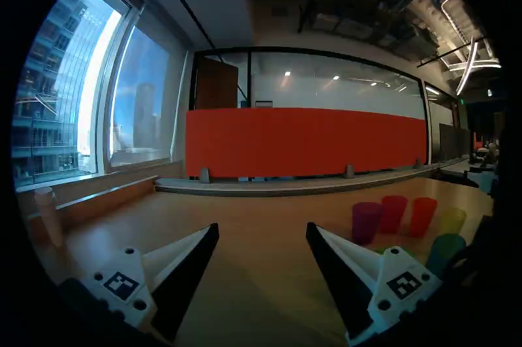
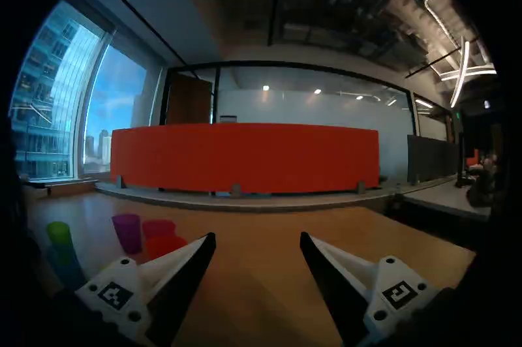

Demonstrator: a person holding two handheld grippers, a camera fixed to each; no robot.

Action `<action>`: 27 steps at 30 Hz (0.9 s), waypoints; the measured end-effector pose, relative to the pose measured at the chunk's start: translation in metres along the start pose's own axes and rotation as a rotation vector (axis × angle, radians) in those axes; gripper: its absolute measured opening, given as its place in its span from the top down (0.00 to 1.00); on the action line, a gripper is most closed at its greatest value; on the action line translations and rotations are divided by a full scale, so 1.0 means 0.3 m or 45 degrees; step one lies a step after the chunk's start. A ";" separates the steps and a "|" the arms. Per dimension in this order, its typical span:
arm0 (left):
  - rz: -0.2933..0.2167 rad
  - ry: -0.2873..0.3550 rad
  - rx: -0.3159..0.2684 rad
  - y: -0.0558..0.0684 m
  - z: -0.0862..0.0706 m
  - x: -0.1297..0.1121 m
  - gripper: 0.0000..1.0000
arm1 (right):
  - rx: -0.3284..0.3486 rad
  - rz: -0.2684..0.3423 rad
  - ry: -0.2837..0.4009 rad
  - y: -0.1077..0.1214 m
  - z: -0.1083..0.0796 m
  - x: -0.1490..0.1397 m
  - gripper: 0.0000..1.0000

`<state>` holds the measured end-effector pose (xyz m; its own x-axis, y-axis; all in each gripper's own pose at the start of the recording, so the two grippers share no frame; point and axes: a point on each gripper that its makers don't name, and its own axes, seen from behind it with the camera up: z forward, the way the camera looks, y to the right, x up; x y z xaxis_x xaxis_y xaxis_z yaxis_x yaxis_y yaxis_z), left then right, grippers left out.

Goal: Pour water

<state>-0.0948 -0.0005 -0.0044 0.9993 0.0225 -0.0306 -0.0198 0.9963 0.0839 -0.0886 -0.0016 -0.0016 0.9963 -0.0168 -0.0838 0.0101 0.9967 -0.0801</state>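
Several coloured plastic cups stand on a wooden table [image 1: 261, 229]: a purple cup [image 1: 365, 222], a pink-red cup [image 1: 393, 212], an orange-red cup [image 1: 423, 216], a yellow-green cup [image 1: 452, 220] and a teal cup [image 1: 445, 250]. They sit to the right of my left gripper [image 1: 262, 231], whose fingers are spread apart with nothing between them. In the right gripper view the purple cup [image 2: 127, 232], a red cup [image 2: 158, 228], an orange cup [image 2: 164, 246], a green cup [image 2: 59, 235] and a blue cup [image 2: 67, 267] stand left of my right gripper [image 2: 258, 237], which is open and holds nothing.
An orange-brown tumbler [image 1: 48, 215] stands at the table's far left by the windows [image 1: 85, 105]. A red partition [image 1: 303, 141] runs along the back edge of the table. Darker desks [image 2: 450, 200] lie off to the right.
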 end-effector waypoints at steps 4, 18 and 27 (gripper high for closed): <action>0.000 0.000 0.000 0.000 0.000 0.000 0.00 | -0.002 0.007 -0.021 0.001 0.007 -0.017 0.00; 0.000 0.000 0.000 -0.001 0.002 -0.001 0.00 | -0.008 0.009 -0.028 0.010 0.014 -0.016 0.00; 0.000 0.000 0.000 -0.001 0.001 -0.001 0.00 | -0.005 0.010 -0.029 0.009 0.009 -0.017 0.00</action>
<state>-0.0952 -0.0007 -0.0042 0.9993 0.0224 -0.0306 -0.0198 0.9963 0.0839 -0.0935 0.0014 0.0013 0.9981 -0.0067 -0.0615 0.0016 0.9965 -0.0833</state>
